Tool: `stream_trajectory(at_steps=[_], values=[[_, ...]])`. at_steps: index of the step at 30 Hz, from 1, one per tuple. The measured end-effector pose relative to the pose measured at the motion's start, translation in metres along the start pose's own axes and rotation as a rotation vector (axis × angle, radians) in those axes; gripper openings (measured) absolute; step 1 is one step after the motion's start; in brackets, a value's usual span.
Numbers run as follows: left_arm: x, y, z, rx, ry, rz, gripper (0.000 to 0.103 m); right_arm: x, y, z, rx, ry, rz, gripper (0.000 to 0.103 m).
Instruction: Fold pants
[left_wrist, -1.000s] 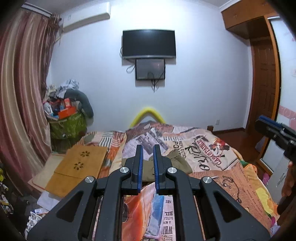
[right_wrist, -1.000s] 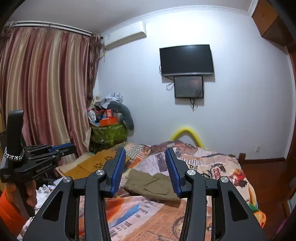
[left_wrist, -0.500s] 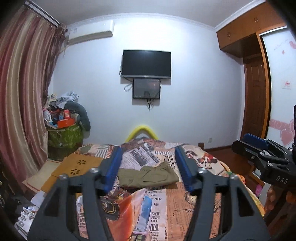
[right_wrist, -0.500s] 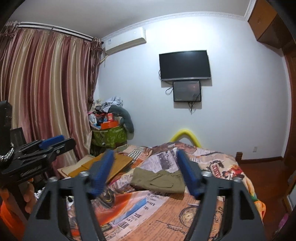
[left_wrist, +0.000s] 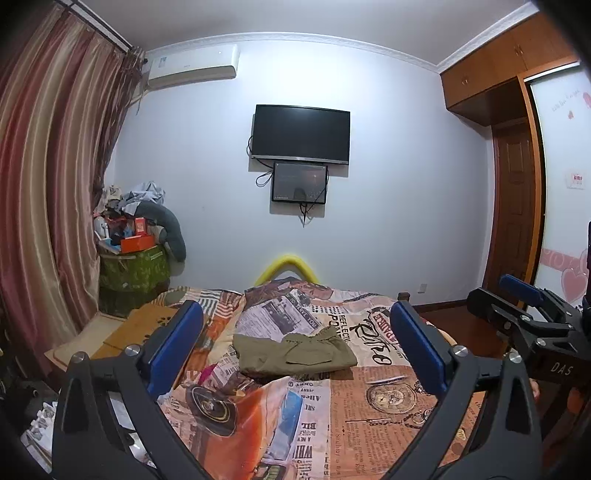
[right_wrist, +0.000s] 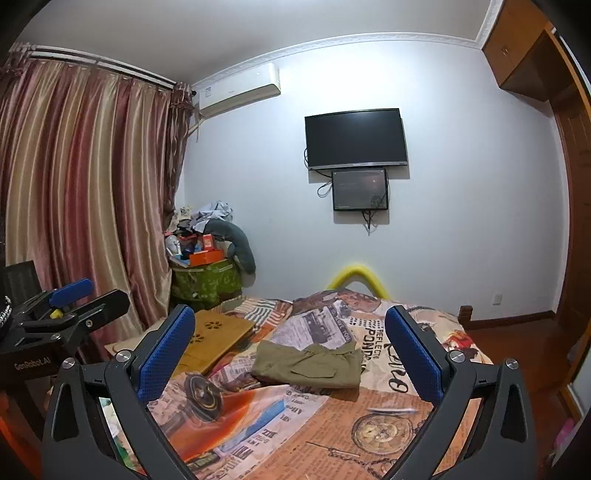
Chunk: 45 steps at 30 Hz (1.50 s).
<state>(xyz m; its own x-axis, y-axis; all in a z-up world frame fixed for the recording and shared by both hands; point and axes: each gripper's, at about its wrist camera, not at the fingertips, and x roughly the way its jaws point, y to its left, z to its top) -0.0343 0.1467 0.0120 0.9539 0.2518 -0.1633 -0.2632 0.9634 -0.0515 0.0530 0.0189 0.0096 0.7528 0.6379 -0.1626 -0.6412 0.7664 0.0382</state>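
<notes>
Both claws are raised above the near end of the bed (left_wrist: 388, 413) and hold nothing. The left claw (left_wrist: 295, 349) has its blue pads spread wide apart; the right claw (right_wrist: 291, 354) is spread equally wide. The pants (left_wrist: 293, 352) lie as a compact olive bundle on the printed bedspread, well ahead of both claws and touching neither. They appear already folded into a rough rectangle, with one rumpled edge at the far right corner.

Observe the following hazards:

1. Snagging the bedspread. The cover under and in front of the pants is wrinkled. If you close a claw low at the bundle's edge, you are likely to pinch the bedspread with the fabric and drag both.
2. Undoing the fold. If you grip only the top layer, the stack will probably peel open when lifted. Take all layers at an edge.
3. Uneven pull. If one claw closes before the other, expect the bundle to twist.
4. Side clutter. The wooden board (right_wrist: 218, 338) lies at the bed's left edge, near the pants. Keep the left claw's approach inboard of it.
</notes>
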Motion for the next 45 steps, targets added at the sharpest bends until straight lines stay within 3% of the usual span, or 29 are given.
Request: stream_trajectory(at_steps=[45], values=[[0.007,-0.004,-0.01,0.026,0.018,0.031,0.103,-0.006,0.002,-0.002,0.02,0.023,0.02,0.102]])
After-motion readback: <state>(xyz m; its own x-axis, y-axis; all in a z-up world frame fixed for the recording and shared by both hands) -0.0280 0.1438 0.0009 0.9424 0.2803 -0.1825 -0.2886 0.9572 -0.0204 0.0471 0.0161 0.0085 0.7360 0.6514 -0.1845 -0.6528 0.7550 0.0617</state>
